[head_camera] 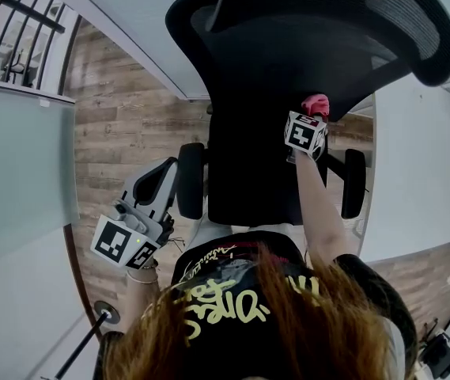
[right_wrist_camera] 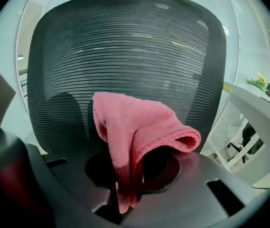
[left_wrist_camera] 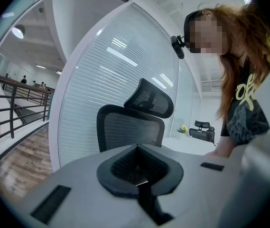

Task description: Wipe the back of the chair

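A black mesh office chair stands in front of me; its backrest (head_camera: 304,46) arches over the seat (head_camera: 252,180). My right gripper (head_camera: 313,113) is raised against the lower backrest, shut on a pink cloth (head_camera: 315,103). In the right gripper view the cloth (right_wrist_camera: 139,132) hangs folded out of the jaws of that gripper (right_wrist_camera: 125,186), close before the curved mesh (right_wrist_camera: 125,51). My left gripper (head_camera: 160,176) hangs low at the chair's left side, off the chair. Its jaws (left_wrist_camera: 139,177) are shut with nothing between them, and the chair's back and headrest (left_wrist_camera: 130,127) show beyond.
Black armrests (head_camera: 190,180) (head_camera: 354,182) flank the seat. A glass partition (head_camera: 19,172) runs along the left and a white desk (head_camera: 422,165) on the right, over wooden flooring (head_camera: 122,133). A second office chair (left_wrist_camera: 202,127) stands far off.
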Action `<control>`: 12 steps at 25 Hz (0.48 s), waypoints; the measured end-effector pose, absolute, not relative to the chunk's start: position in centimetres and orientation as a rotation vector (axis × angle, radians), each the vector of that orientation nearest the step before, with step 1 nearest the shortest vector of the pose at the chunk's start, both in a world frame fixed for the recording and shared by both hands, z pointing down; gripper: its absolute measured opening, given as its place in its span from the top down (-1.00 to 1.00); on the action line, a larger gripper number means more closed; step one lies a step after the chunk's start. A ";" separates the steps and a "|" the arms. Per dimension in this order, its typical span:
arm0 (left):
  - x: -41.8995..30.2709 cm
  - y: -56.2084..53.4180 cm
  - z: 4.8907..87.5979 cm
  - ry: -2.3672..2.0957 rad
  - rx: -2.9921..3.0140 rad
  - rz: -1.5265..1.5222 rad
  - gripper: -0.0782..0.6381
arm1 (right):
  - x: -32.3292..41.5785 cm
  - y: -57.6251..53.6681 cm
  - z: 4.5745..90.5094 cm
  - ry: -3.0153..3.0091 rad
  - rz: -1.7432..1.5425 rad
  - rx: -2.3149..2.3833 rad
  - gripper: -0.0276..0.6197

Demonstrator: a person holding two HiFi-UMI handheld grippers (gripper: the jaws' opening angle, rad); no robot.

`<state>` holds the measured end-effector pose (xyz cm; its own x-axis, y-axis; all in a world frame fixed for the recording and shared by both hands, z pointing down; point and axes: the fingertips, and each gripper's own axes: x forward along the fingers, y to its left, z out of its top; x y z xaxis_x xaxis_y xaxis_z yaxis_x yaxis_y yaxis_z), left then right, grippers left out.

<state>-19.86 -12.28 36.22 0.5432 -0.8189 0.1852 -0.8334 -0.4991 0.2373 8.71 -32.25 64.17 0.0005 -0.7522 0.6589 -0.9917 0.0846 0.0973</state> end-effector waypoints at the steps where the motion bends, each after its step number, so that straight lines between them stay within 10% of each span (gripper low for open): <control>1: -20.1 -12.3 36.3 -1.369 2.486 0.069 0.80 | 8.1 -32.1 64.2 -1.805 0.555 1.709 0.72; 12: -22.5 -12.2 36.8 -1.372 2.475 0.070 0.80 | 2.4 -31.7 64.3 -1.858 0.560 1.632 0.72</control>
<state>-22.54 -12.17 36.78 0.5402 -0.8196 0.1908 -0.8348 -0.4934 0.2444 2.36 -31.67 64.25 -0.0674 -0.7335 0.6763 -0.9851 0.1564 0.0714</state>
